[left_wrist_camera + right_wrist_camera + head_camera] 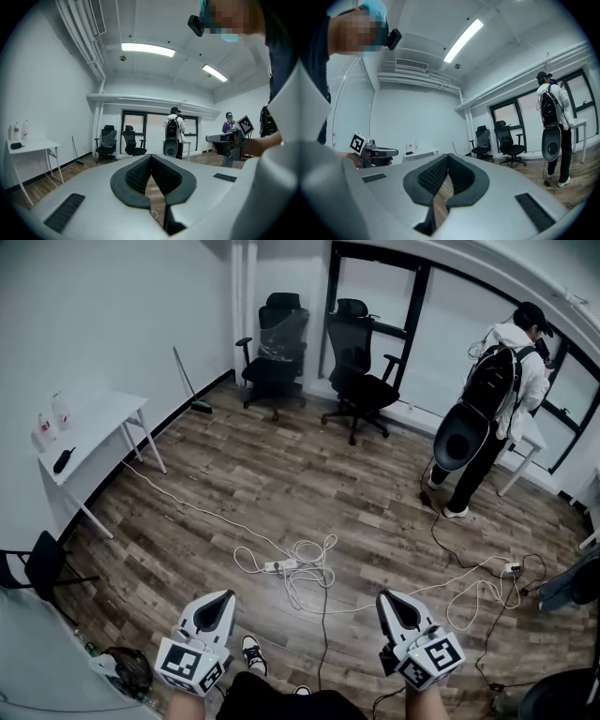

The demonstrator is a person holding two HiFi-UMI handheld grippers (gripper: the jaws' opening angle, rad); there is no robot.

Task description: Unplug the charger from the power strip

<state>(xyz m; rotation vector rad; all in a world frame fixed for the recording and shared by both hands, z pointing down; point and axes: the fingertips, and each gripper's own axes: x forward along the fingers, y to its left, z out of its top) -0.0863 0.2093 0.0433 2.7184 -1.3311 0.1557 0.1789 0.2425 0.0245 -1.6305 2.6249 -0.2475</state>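
Note:
A white power strip (282,566) lies on the wood floor amid loops of white cord (314,563), ahead of both grippers and about midway between them. Whatever is plugged into it is too small to make out. My left gripper (225,597) is held at lower left and my right gripper (385,599) at lower right, both well above the floor and far short of the strip. The left gripper (151,156) has its pads meeting at the tip with nothing between them. The right gripper (448,155) is likewise shut and empty.
A second white socket block (512,569) with black cords lies at the right. A person with a backpack (492,399) stands at the far right. Two black office chairs (361,371) are at the back, and a white table (89,432) stands at the left wall.

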